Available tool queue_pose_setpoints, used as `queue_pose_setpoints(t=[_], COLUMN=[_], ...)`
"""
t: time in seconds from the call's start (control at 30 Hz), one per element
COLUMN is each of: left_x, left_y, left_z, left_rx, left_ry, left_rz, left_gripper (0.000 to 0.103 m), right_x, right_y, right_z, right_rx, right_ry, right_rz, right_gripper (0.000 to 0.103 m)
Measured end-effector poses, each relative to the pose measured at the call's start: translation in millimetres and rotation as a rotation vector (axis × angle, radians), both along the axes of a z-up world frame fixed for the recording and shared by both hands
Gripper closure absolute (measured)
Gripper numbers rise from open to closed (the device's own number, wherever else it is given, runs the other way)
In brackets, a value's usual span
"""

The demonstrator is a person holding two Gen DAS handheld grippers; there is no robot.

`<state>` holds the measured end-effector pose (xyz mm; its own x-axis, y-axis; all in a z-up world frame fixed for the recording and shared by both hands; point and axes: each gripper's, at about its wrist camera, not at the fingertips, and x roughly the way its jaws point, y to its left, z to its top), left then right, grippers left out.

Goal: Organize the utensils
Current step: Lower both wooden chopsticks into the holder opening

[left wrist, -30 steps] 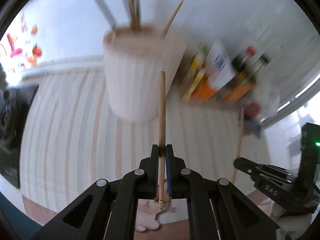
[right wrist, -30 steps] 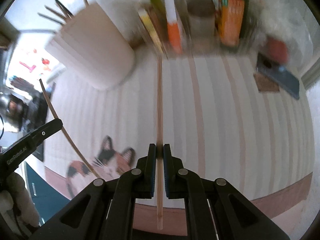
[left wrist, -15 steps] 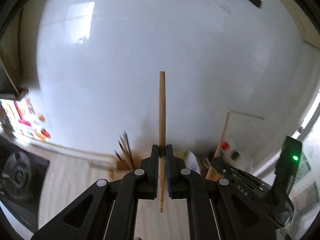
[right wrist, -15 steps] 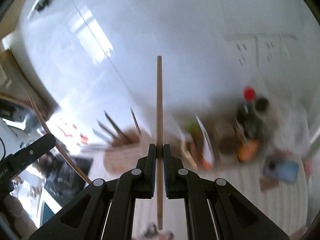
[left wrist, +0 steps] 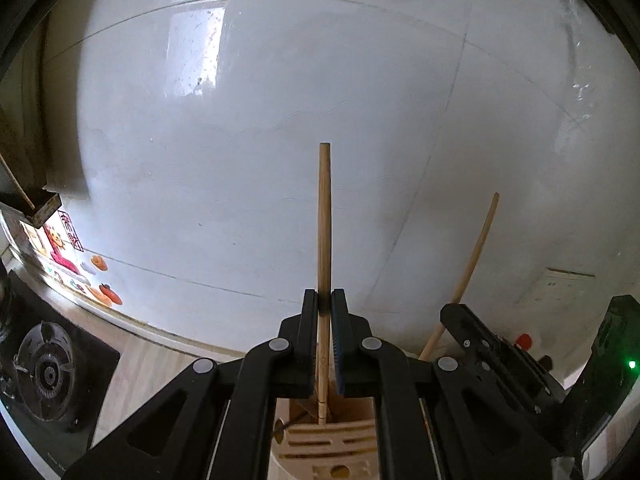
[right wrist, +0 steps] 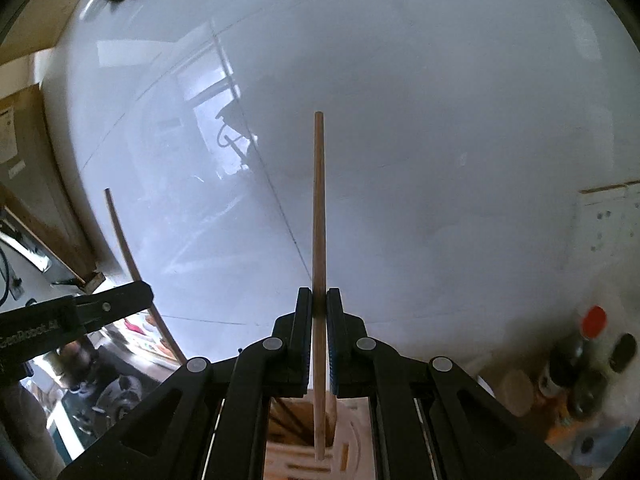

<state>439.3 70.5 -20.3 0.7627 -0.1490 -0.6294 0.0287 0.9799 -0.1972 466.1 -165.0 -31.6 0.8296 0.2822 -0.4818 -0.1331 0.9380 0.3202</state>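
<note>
**Chopsticks Poised Over the Holder**

While white wall tiles are leaving open room above, the left gripper is clamping one chopstick upright at frame centre; the right gripper is clamping another, both lower tips hanging over the slotted utensil holder.

Above the slotted pale wooden holder, both chopsticks look like smooth matt wood; the wall tiles are glossy (window reflections show), the left gripper matt black plastic.
</note>
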Motion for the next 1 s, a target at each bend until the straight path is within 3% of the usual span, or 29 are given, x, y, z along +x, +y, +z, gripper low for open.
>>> queue_pose_setpoints(t=[0.47,0.67,1.0], left_x=[4.2,-7.3,2.3], left_y=[-7.5,-7.6,-18.3], left_z=[-14.6,-4.8,-21.8], left_rx=[-0.003,-0.083,-0.089], left_ry=[-0.055,-0.14,-0.098], left_rz=[0.007,-0.005,-0.028], left_gripper=[0.099,0.099,0.099], right_x=[5.9,-2.7,-9.7], right_y=[25.7,18.6,6.3], right_z=[-29.7,-30.0,-35.7], right_rx=[-0.054,-0.036,0.009], right_ry=[-0.073,-0.081,-0.064], right_rz=[0.031,0.016,0.013], right_gripper=[0.096,0.096,0.096])
